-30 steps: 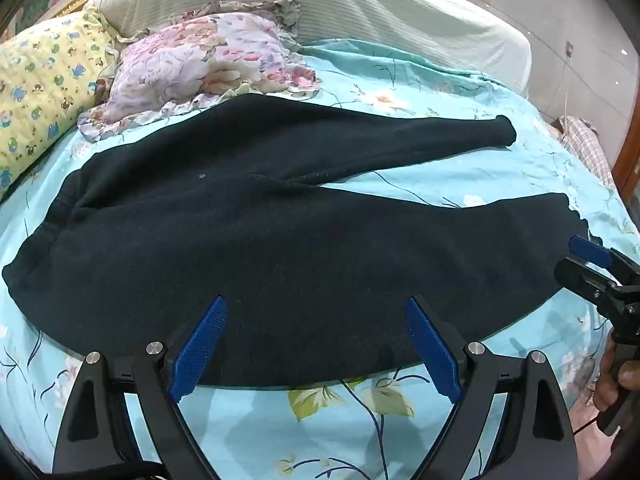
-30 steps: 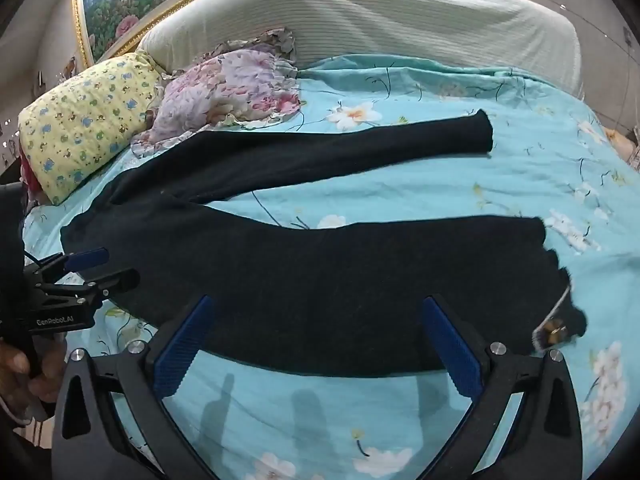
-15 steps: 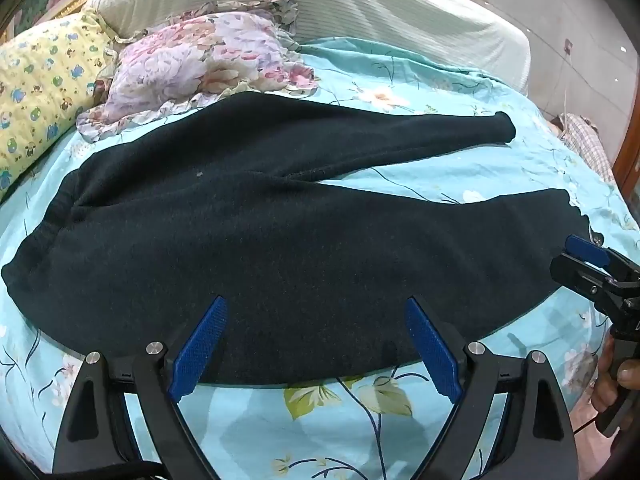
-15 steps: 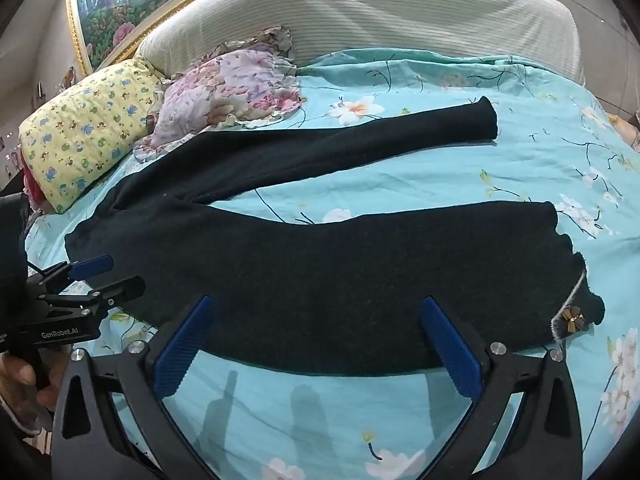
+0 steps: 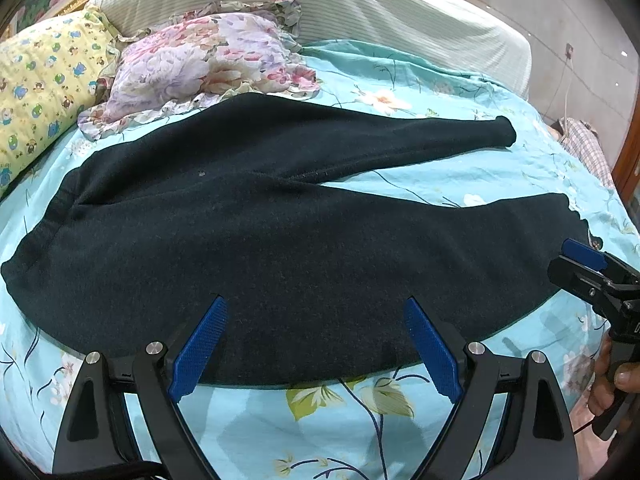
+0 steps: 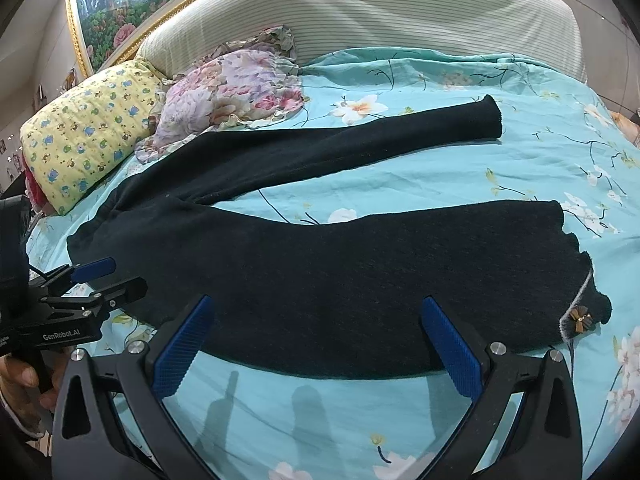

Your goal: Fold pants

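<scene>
Black pants (image 5: 280, 232) lie flat on the bed, waistband at the left, the two legs spread apart toward the right. They also show in the right wrist view (image 6: 360, 264), with a small bow (image 6: 581, 317) at the near leg's cuff. My left gripper (image 5: 316, 344) is open and empty over the near edge of the pants close to the waist. My right gripper (image 6: 318, 344) is open and empty over the near edge of the near leg. Each gripper shows in the other's view, the right one (image 5: 580, 264) and the left one (image 6: 104, 276).
The bed has a turquoise floral sheet (image 5: 480, 168). A yellow pillow (image 5: 36, 92) and a pink floral pillow (image 5: 200, 64) lie beyond the waistband. A striped headboard (image 6: 360, 12) stands behind. The bed's near edge is just below both grippers.
Both grippers have edged slightly forward toward the pants' near edge. The pants have not moved.
</scene>
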The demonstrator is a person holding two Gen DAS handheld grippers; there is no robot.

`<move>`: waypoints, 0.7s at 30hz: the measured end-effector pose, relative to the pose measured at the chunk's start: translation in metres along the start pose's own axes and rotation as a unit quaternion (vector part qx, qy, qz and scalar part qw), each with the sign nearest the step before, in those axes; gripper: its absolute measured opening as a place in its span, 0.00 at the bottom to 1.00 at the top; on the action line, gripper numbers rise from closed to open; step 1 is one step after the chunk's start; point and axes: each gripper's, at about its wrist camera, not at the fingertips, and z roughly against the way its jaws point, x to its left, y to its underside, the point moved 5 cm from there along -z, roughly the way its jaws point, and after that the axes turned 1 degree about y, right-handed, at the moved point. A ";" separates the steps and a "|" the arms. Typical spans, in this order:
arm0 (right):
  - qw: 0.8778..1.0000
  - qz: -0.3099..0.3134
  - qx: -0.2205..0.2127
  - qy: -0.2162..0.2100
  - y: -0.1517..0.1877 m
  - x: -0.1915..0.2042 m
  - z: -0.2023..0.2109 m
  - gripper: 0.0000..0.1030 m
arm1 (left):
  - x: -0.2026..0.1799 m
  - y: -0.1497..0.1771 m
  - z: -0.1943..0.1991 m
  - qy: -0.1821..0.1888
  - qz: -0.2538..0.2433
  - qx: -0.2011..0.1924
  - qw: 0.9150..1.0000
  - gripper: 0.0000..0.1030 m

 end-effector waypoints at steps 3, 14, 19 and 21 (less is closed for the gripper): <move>1.000 0.000 0.000 -0.001 0.000 0.000 -0.001 1.00 | 0.000 -0.001 0.001 0.001 0.002 -0.002 1.000 0.88; 1.000 -0.004 0.001 -0.004 0.001 0.002 -0.002 1.00 | -0.001 -0.001 0.001 0.004 0.001 -0.002 1.000 0.88; 1.000 -0.003 0.000 -0.005 0.000 0.002 -0.002 1.00 | -0.001 0.000 0.001 0.004 0.002 0.000 1.000 0.88; 1.000 -0.005 -0.001 -0.006 0.000 0.002 -0.002 1.00 | -0.001 0.000 0.001 0.004 0.001 0.000 1.000 0.88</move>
